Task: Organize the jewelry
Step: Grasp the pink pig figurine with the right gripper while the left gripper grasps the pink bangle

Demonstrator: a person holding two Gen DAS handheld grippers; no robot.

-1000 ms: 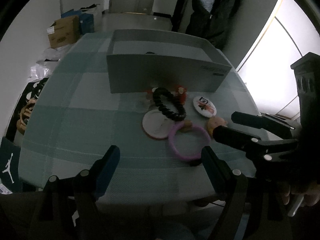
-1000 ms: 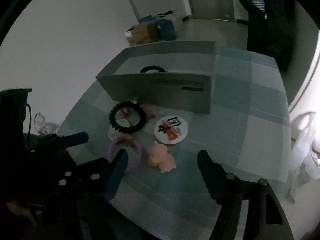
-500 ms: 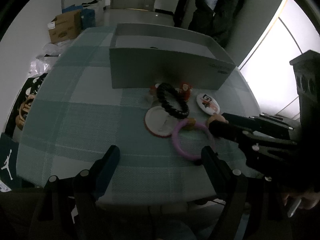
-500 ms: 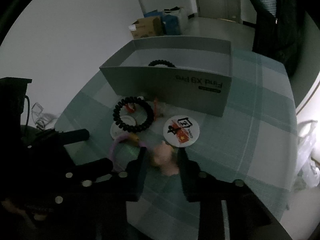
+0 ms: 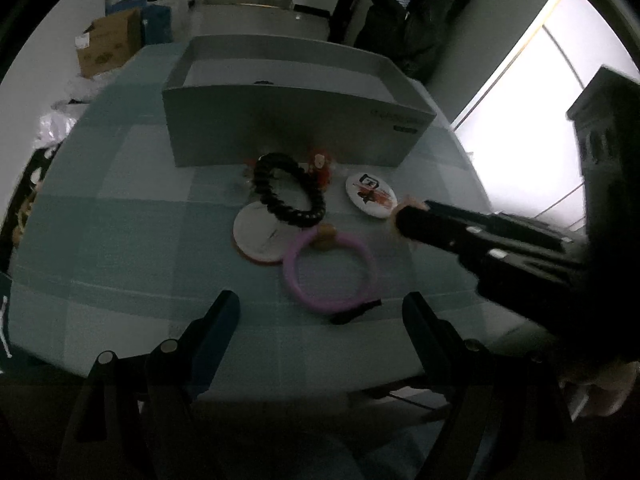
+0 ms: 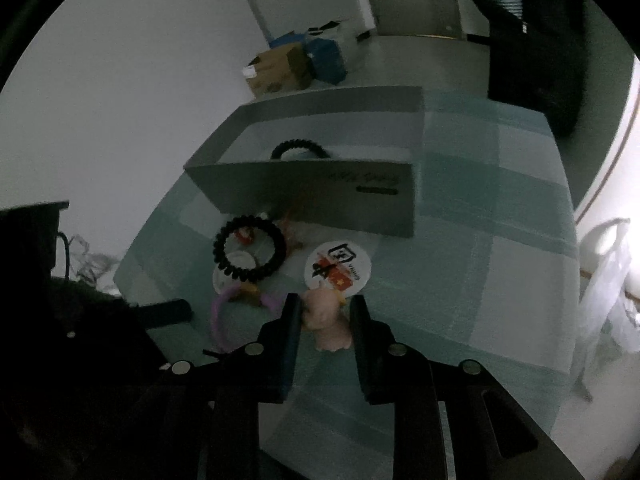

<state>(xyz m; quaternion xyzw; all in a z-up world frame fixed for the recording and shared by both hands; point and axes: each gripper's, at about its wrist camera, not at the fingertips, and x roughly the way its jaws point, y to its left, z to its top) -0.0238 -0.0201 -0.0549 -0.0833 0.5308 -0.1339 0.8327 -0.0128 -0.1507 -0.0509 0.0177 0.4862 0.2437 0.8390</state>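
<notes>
My right gripper (image 6: 326, 304) is shut on a small pink charm (image 6: 326, 320), its pads pressing both sides just above the checked tablecloth. In the left wrist view the same gripper (image 5: 404, 220) comes in from the right, and only a bit of the pink charm (image 5: 410, 201) shows at its tips. My left gripper (image 5: 320, 300) is open over the near table edge, just short of a purple ring (image 5: 330, 270). Beyond the ring lie a black bead bracelet (image 5: 290, 194), a round white disc (image 5: 260, 236), a printed badge (image 5: 370, 194) and a red charm (image 5: 320, 166).
An open grey box (image 5: 288, 128) stands behind the pile with another black bracelet (image 6: 300, 149) inside. Cardboard boxes (image 6: 280, 70) sit on the floor past the table. A dark jacket (image 6: 536, 40) hangs at the far right. The tablecloth (image 6: 480, 280) stretches right of the badge.
My right gripper's jaws have come together around the pink charm, which lay free between them a second ago. The left gripper has stayed open and nearly still.
</notes>
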